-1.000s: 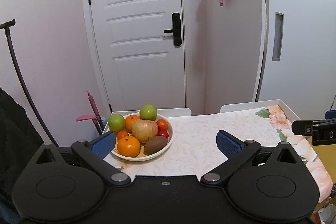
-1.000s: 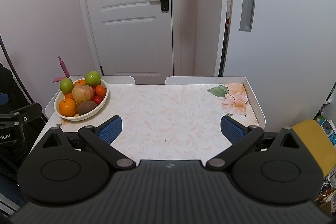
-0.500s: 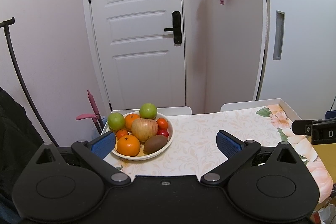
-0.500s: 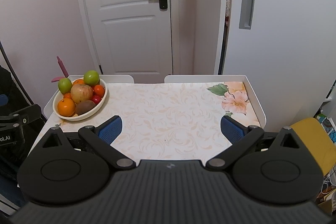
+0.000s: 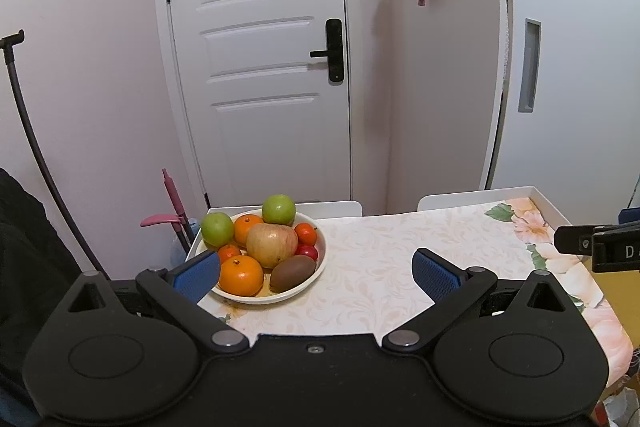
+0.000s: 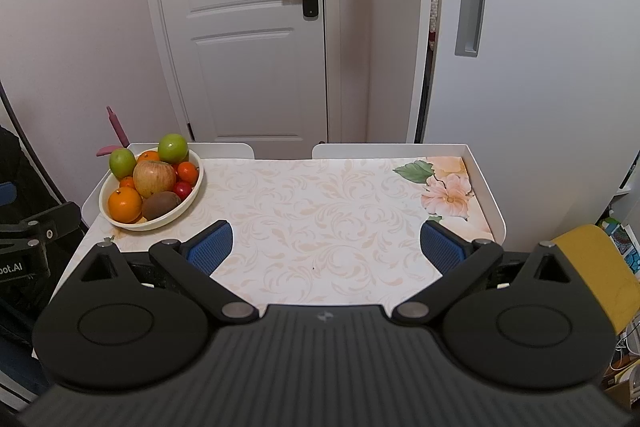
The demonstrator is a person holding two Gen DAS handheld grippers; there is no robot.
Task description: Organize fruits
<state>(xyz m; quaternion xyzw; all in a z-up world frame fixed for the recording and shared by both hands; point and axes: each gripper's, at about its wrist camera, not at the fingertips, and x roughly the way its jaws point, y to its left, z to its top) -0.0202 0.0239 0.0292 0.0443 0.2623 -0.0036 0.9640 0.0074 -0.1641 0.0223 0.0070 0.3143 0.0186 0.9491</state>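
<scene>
A cream bowl (image 5: 320,259) (image 6: 192,201) heaped with fruit sits at the table's far left corner. It holds a large apple (image 5: 272,245) (image 6: 154,178), two green apples (image 5: 279,209) (image 5: 217,228), several oranges (image 5: 241,275) (image 6: 125,203), a kiwi (image 5: 292,272) (image 6: 161,205) and small red fruits (image 5: 307,251). My left gripper (image 5: 316,273) is open just short of the bowl, its left pad beside the front orange. My right gripper (image 6: 326,245) is open over the bare tablecloth, well right of the bowl. Neither holds anything.
The table (image 6: 320,211) has a floral cloth and a raised white rim (image 6: 486,187). A white door (image 5: 260,67) stands behind it, a pink-handled tool (image 5: 174,195) leans left of the bowl, and a yellow seat (image 6: 592,267) lies at the right.
Both views have tilted slightly downward, so the bowl sits a little higher in each. Both grippers stay open and the fruit has not moved.
</scene>
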